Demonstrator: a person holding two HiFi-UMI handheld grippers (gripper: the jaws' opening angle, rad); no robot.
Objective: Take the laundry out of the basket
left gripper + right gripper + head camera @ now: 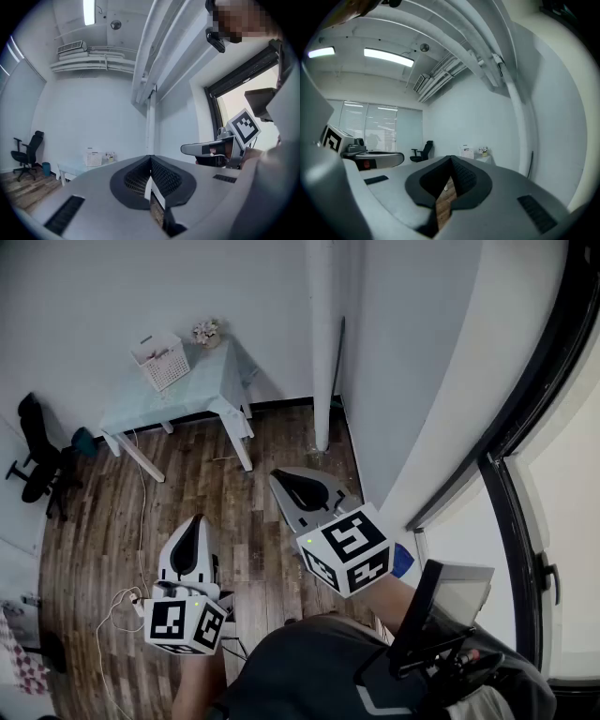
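Note:
A white lattice basket [161, 360] stands on a small pale table [202, 385] against the far wall; what is inside it I cannot make out. It shows small and distant in the left gripper view as the basket [94, 159] and in the right gripper view as the basket [466, 151]. My left gripper [194, 521] hovers over the wooden floor, level, jaws together with nothing between them. My right gripper [279, 479] is held beside it, a little farther forward, also shut and empty. Both are well short of the table. Jaw tips meet in the left gripper [150, 159] and right gripper [451, 159] views.
A small flower pot [206, 332] sits beside the basket. A white pipe [321, 343] runs down the wall corner right of the table. A black office chair [37, 451] stands at the left. A cable [141, 512] trails across the floor; a dark-framed window [525, 474] is at the right.

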